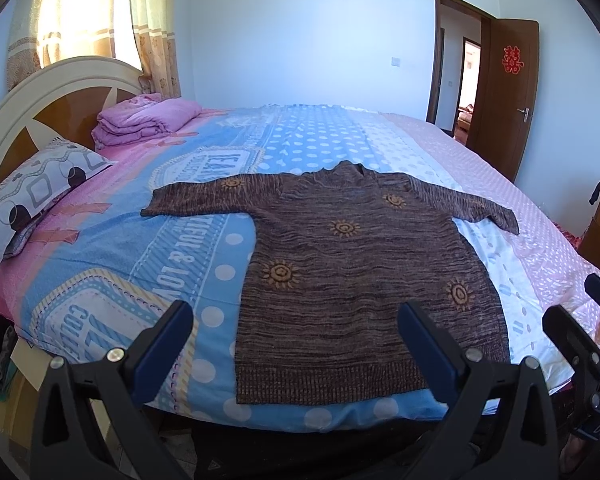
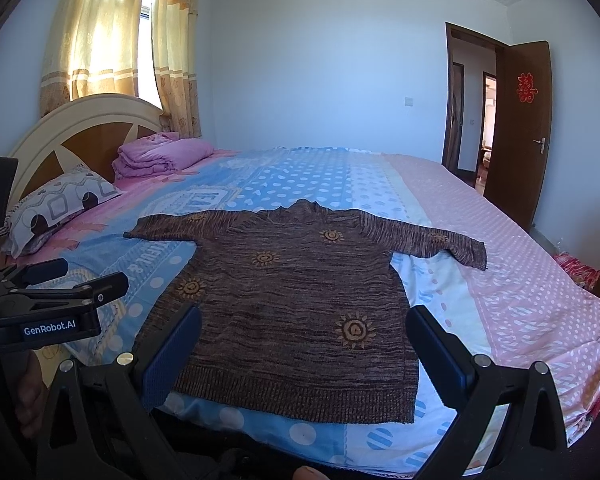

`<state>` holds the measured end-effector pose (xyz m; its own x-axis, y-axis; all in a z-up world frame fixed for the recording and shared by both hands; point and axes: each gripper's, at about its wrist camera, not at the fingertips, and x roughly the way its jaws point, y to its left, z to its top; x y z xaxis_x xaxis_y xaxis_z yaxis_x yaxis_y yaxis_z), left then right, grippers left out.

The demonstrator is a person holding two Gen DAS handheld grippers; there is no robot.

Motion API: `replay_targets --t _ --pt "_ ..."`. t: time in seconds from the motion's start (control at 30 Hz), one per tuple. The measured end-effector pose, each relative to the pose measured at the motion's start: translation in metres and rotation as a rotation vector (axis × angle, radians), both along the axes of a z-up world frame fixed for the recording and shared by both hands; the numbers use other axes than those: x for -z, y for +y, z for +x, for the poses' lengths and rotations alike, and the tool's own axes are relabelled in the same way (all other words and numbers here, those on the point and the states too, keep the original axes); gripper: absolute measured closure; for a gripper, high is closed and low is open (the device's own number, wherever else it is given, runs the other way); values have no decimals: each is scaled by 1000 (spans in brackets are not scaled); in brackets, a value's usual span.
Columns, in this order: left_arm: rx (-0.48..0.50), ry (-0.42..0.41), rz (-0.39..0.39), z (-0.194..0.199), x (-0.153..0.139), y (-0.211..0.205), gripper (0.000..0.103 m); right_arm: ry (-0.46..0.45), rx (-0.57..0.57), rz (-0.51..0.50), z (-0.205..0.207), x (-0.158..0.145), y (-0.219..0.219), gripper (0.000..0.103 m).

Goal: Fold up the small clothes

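A brown knit sweater (image 1: 352, 280) with orange sun motifs lies flat on the bed, both sleeves spread out sideways, its hem toward me; in the right wrist view the sweater (image 2: 292, 312) looks the same. My left gripper (image 1: 296, 344) hovers open just before the hem, holding nothing. My right gripper (image 2: 304, 350) is also open and empty, over the hem's near edge. The right gripper (image 1: 580, 320) shows at the right edge of the left wrist view, and the left gripper (image 2: 60, 280) at the left edge of the right wrist view.
The bed (image 1: 120, 248) carries a blue, pink and white patterned sheet. A patterned pillow (image 1: 36, 196) and a folded pink blanket (image 1: 144, 120) lie by the headboard (image 1: 48, 96). An open brown door (image 1: 508, 92) stands at the right. A hand (image 2: 28, 396) holds the left device.
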<state>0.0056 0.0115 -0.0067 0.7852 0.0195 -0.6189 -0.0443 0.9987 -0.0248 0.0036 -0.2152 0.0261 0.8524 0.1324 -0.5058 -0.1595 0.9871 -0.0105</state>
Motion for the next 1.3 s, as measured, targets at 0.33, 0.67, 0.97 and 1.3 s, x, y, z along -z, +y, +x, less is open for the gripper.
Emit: replay_targets --t 0.33,0.67,0.97,1.3 --pt "4 32 10 9 6 -3 0 18 -16 -12 7 7 1 1" --pt "30 41 56 39 21 2 0 49 -8 -25 33 27 -12 1" --pt "27 38 142 94 41 1 0 142 90 13 89 62 -70 1" --pt "-4 72 208 183 73 0 0 248 237 56 176 88 -150 1"
